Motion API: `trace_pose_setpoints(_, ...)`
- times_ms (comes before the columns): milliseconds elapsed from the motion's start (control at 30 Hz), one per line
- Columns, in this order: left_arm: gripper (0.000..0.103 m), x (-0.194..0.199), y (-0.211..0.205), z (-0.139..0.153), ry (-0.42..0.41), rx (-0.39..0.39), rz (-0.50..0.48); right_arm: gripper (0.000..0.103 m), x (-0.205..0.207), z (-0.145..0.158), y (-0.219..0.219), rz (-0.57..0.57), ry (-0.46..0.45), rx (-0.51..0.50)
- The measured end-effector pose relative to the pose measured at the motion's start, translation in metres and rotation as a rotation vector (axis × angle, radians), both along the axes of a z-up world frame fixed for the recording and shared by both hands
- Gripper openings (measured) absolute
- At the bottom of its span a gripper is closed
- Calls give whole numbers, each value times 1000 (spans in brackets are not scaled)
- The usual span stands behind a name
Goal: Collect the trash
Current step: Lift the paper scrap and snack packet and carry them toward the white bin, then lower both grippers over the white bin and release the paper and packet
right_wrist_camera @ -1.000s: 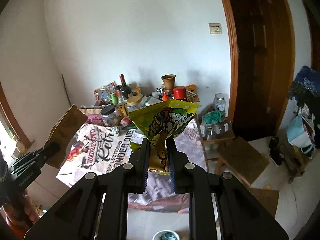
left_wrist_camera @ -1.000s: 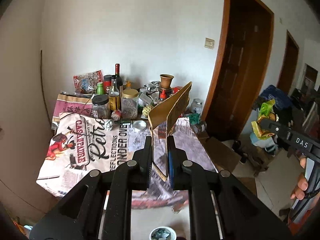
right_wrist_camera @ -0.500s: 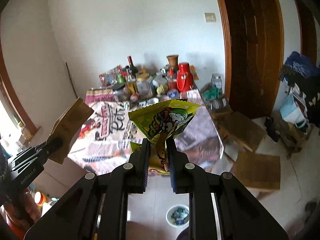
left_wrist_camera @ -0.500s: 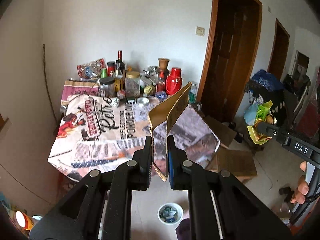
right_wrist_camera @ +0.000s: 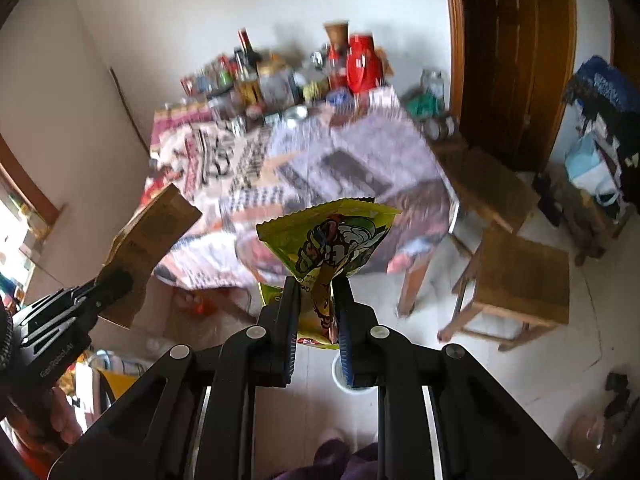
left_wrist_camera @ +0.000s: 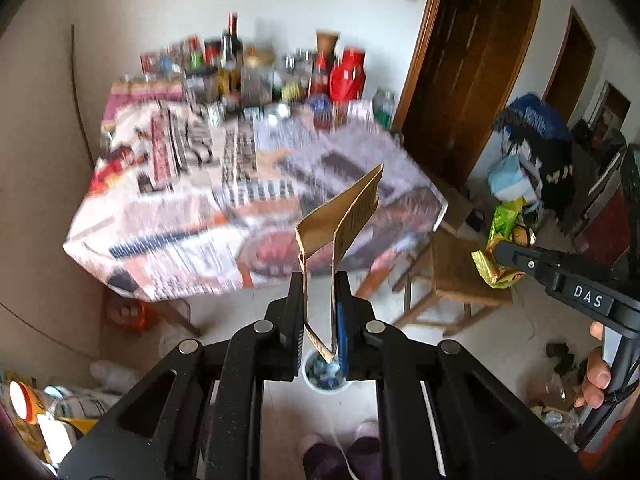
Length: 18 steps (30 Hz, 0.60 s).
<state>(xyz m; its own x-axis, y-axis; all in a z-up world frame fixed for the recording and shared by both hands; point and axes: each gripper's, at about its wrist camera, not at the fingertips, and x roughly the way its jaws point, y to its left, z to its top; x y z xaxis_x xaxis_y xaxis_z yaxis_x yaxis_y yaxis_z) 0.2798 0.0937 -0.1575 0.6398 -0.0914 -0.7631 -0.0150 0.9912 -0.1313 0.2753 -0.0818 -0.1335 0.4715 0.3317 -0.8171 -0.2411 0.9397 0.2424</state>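
Two scraps: creased brown cardboard (left_wrist_camera: 340,220), crinkled yellow-green wrapper (right_wrist_camera: 332,240)

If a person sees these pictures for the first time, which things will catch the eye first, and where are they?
The left gripper pinches a folded brown cardboard piece, and the right gripper pinches a yellow-green snack bag. Below both, on the pale floor, stands a small white bin with trash inside. Behind them is a table under a printed cloth, with bottles and jars crowded at its far edge.

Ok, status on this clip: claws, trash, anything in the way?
Left claw shut on cardboard piece. Right claw shut on yellow snack bag. White bin on floor below, path clear.
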Motion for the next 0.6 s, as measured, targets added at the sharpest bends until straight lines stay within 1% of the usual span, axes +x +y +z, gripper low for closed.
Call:
trace_pose_setpoints(100, 12, 11, -9, -37, 69, 9, 2, 16, 7, -30, -2, 22, 51, -15)
trace_pose_setpoints(133, 12, 16, -13, -53, 94, 8, 5, 16, 11, -43, -3, 30, 71, -23)
trace_pose_setpoints(167, 12, 19, -15, -63, 109, 4, 7, 16, 15, -57, -3, 40, 94, -29)
trace_pose_setpoints(300, 12, 35, -26, -124, 192, -17, 30, 16, 26, -107, -4, 79, 160, -56)
trace_pose_setpoints(333, 12, 39, -29, -141, 216, -19, 37, 16, 28, -125, -4, 93, 180, -61)
trace_pose_setpoints(367, 12, 42, -31, -152, 231, -21, 43, 16, 30, -137, -4, 104, 194, -69)
trace_pose_setpoints(400, 12, 45, -33, -172, 256, -27, 53, 16, 32, -149, -4, 116, 207, -77)
trace_pose_setpoints(467, 12, 51, -33, -199, 289, -39, 67, 16, 35, -177, -3, 140, 241, -90)
trace_pose_setpoints(600, 12, 59, -36, -266, 368, -62, 105, 16, 40, -241, -1, 186, 323, -108)
